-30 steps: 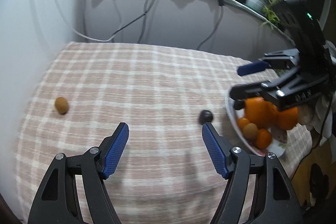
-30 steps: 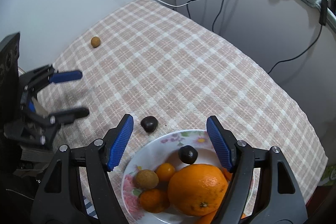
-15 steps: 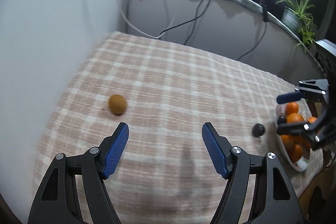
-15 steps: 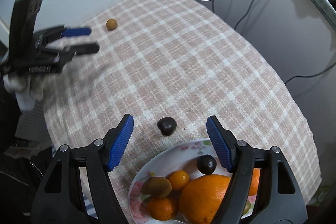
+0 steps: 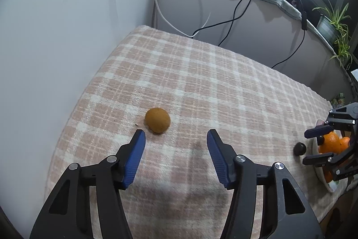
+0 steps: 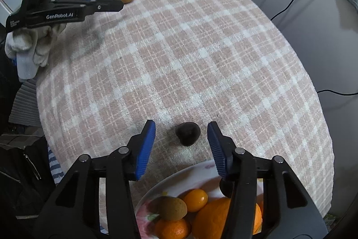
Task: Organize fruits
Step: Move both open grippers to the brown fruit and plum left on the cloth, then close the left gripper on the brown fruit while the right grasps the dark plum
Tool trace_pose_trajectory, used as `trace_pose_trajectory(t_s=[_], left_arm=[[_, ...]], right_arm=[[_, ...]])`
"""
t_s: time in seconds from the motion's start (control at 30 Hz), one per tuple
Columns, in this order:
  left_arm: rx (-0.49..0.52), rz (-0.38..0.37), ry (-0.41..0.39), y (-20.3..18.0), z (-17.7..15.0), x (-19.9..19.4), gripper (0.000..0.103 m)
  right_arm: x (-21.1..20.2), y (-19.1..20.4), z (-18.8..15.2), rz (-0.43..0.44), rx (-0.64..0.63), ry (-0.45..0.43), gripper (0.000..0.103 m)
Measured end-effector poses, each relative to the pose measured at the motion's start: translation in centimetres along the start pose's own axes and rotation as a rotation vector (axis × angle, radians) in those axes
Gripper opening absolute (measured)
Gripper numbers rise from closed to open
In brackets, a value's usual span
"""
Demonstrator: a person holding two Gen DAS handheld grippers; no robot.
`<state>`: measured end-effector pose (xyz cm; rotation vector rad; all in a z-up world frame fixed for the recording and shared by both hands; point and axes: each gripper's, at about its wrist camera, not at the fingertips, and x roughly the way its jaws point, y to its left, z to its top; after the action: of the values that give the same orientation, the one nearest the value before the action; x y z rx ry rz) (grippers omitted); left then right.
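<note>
Left wrist view: left gripper [image 5: 176, 135] closing with nothing between its pads; brown fruit [image 5: 157, 119] lies just beyond the left fingertip, mid-frame.
Right wrist view: right gripper [image 6: 181, 128] closing, untouched dark fruit [image 6: 187, 133] between its pads; plate [image 6: 179, 178] below.

The cloth [image 6: 201, 41] was pink-and-white plaid, with a tan-brown fruit [image 5: 157, 119] at its ten o'clock edge and a near-black fruit [image 6: 187, 133] at six. Both grippers [image 5: 175, 157] [image 6: 181, 149] were black with blue pads [image 6: 146, 147]. The white, pink-flowered plate [image 6: 145, 214] held oranges [image 6: 210, 220] and an olive-brown fruit [image 6: 173, 208].
</note>
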<state>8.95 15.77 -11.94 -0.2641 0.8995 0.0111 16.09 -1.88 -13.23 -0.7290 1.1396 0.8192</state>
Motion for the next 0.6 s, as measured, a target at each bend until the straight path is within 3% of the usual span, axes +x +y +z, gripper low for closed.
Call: trace_pose_trajectory(t_s=[0.4,0.5,0.6], left_arm=[[-0.023,0.020,0.017,1.0,0.9,1.9,0.051],[-0.025,0.022,0.017,1.2,1.0,2.0,0.049],[-0.025,0.027,0.017,1.1,1.0,2.1,0.047]], right_arm=[[2.6,-0.1,0.6,-0.006,-0.022,0.052,0.046],[3.0,-0.2,0.7,0.008,-0.018,0.063,0.039],[3.4,0.0,0.5,0.014,-0.017,0.067,0.038]])
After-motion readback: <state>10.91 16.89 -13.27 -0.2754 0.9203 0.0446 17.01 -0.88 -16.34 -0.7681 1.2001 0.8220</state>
